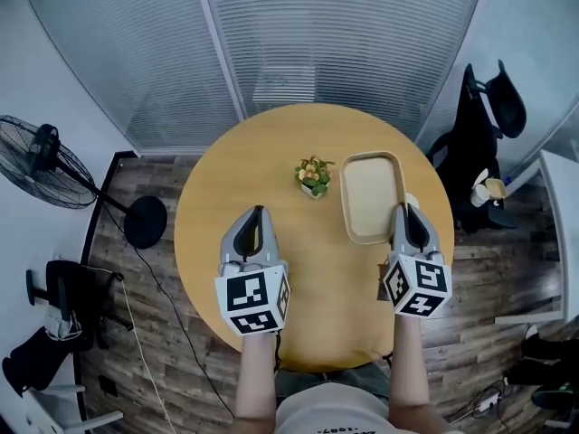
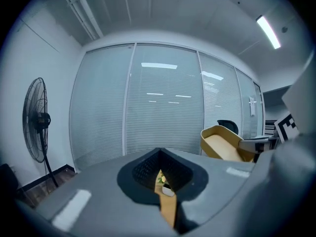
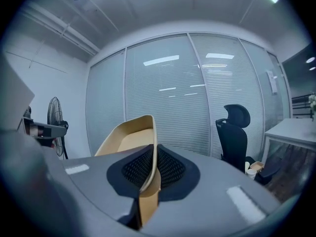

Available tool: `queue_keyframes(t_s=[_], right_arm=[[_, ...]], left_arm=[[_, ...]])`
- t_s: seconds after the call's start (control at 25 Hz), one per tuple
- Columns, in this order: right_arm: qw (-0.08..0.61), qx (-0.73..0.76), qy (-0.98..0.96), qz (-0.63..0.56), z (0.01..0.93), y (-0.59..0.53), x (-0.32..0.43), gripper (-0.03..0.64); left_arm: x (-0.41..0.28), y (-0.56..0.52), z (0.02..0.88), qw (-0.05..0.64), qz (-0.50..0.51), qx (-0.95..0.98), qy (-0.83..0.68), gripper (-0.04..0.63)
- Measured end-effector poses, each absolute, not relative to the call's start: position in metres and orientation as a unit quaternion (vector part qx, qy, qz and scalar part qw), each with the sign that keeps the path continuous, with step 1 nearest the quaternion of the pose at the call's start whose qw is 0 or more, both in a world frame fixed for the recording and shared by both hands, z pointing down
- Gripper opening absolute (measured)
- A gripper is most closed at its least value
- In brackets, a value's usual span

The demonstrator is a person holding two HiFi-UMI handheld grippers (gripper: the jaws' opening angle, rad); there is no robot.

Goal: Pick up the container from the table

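The tan, shallow container is held over the right side of the round wooden table. My right gripper is shut on its near right rim; in the right gripper view the thin rim runs between the pads of that gripper. From the left gripper view the container looks tilted, up against the glass wall. My left gripper hovers over the table's left half, shut with nothing in it; only a thin slit shows between its jaws.
A small potted plant stands at the table's middle, left of the container. A floor fan is at far left, a black office chair at right, with a white desk beyond. A glass wall with blinds runs behind.
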State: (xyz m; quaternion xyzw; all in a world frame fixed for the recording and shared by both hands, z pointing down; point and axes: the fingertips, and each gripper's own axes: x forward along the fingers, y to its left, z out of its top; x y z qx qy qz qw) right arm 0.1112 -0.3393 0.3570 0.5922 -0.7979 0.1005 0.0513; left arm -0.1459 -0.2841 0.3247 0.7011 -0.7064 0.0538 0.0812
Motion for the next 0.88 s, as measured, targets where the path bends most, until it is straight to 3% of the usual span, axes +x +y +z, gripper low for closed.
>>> queue_keyframes(t_s=[0.88], right_arm=[[-0.024, 0.595, -0.802, 0.052, 0.276, -0.333, 0.119, 0.041]], left_arm=[[-0.133, -0.273, 0.248, 0.012, 0.013, 0.707, -0.707, 0.000]])
